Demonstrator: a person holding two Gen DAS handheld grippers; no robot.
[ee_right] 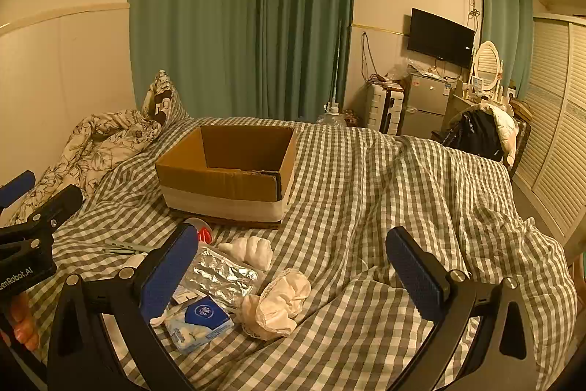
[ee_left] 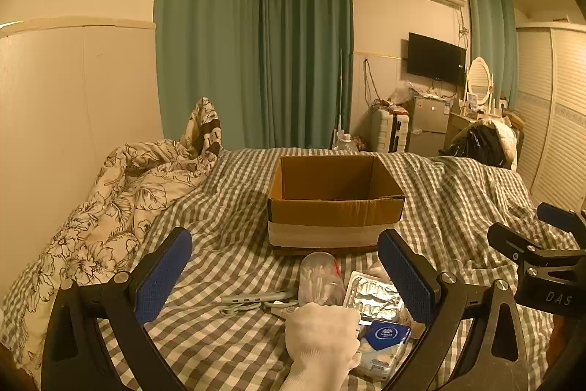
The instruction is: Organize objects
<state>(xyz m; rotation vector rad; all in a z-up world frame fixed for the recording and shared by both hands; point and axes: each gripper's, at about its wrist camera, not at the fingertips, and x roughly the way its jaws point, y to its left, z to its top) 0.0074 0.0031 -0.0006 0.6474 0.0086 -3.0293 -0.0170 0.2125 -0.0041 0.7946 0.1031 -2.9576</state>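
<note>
An open brown cardboard box (ee_left: 333, 204) (ee_right: 227, 178) stands on the checked bed sheet (ee_left: 227, 244). In front of it lie a clear jar of cotton swabs (ee_left: 318, 281), a foil blister pack (ee_left: 373, 295) (ee_right: 219, 275), a blue-labelled tissue pack (ee_left: 388, 336) (ee_right: 201, 317), a grey hub with cable (ee_left: 252, 301), a white hand-shaped figure (ee_right: 252, 250), a cream frilly cloth (ee_right: 278, 303), and a white fist-shaped fabric thing (ee_left: 322, 332). My left gripper (ee_left: 285, 275) hangs open above these items and holds nothing. My right gripper (ee_right: 293, 275) is open and empty over the cloth and the sheet.
A floral quilt (ee_left: 110, 207) and a pillow are bunched at the left of the bed. Beyond the bed stand green curtains, a small fridge (ee_right: 425, 105), a wall TV, a chair with a black jacket (ee_right: 472, 131) and a slatted wardrobe (ee_right: 556, 134) at right.
</note>
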